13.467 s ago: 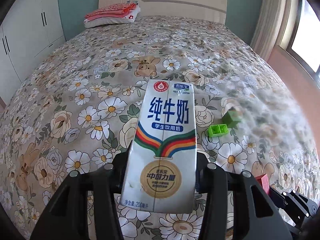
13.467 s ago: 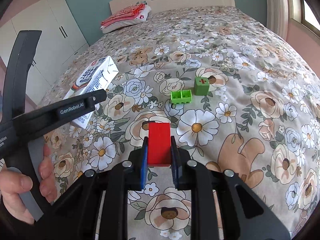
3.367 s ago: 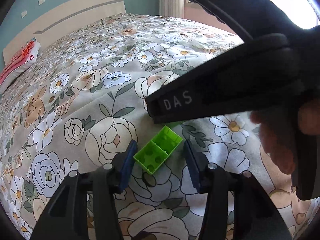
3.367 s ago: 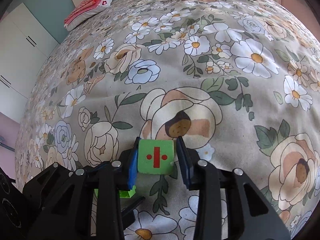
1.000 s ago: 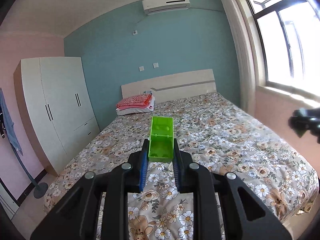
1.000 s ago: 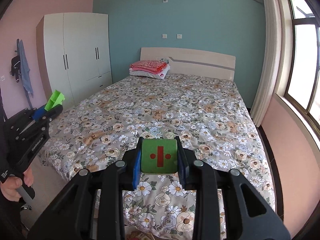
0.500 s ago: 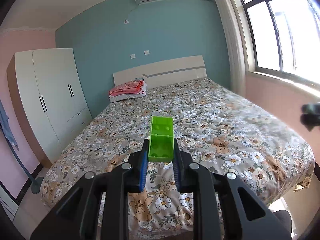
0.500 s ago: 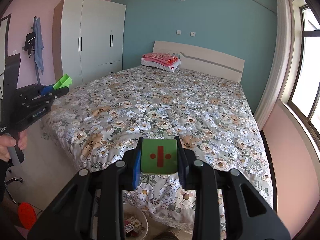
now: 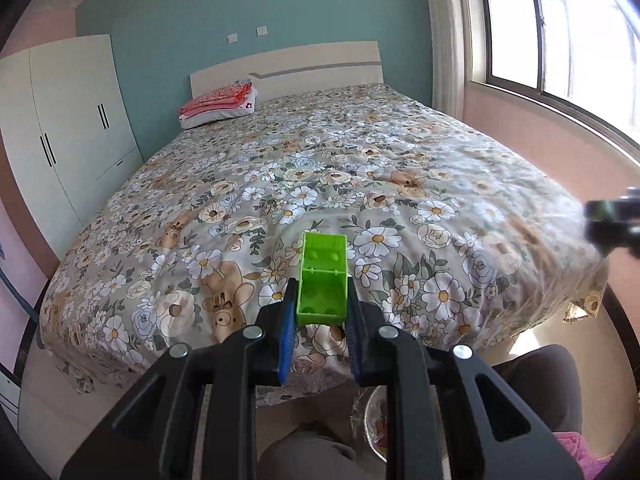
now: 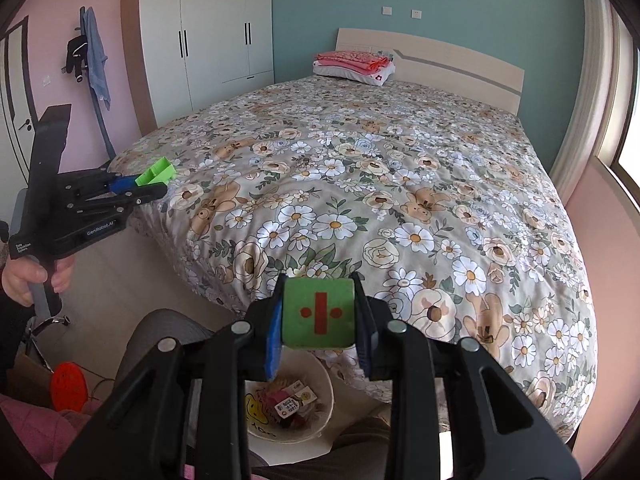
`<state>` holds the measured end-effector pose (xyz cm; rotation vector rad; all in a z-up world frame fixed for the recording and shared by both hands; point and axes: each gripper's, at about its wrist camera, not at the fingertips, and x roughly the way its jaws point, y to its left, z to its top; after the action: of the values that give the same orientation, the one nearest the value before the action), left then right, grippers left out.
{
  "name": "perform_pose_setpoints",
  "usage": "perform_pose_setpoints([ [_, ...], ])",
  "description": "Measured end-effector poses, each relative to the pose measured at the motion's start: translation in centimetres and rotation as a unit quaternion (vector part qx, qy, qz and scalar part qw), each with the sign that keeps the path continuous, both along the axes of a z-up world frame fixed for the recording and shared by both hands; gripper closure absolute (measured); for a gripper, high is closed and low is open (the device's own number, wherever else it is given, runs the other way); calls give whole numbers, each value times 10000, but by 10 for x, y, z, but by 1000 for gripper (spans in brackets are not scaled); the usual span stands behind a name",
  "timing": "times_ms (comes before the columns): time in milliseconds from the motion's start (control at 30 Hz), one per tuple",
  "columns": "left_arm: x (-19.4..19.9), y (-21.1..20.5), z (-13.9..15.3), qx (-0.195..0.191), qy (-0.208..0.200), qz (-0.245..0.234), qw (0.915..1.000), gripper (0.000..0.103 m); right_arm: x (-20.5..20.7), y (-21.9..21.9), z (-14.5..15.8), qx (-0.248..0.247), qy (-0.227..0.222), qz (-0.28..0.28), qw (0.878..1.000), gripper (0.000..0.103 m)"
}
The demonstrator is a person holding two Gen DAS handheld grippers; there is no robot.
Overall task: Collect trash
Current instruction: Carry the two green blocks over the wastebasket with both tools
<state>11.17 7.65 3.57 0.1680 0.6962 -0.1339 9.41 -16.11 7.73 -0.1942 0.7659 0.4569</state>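
On my left gripper I can read "GenRobot.AI" along its side. The green block carries a red bar with two dots. Bin package print is too small.

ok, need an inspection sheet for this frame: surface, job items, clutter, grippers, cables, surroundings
Surface: floral bedspread, nothing loose seen on it.
Job's things: light green brick in left gripper; green cube with red marks in right gripper; white bin on the floor below, packaging already inside.
Clutter: red disc on the floor.
Grippers: both shut on their blocks, held off the foot of the bed.
Cables: nothing seen.
Surroundings: wardrobe, folded red bedding at the headboard, window.
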Motion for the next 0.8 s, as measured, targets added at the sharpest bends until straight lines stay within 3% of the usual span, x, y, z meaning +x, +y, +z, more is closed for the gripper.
perform_pose_setpoints([
  [267,-2,-8,-89,-30,936,-227,9953,79,2,16,-92,-160,854,148,9961,72],
  [800,13,-38,-235,135,2430,-526,9685,79,17,30,-255,-321,2440,-26,9692,72],
])
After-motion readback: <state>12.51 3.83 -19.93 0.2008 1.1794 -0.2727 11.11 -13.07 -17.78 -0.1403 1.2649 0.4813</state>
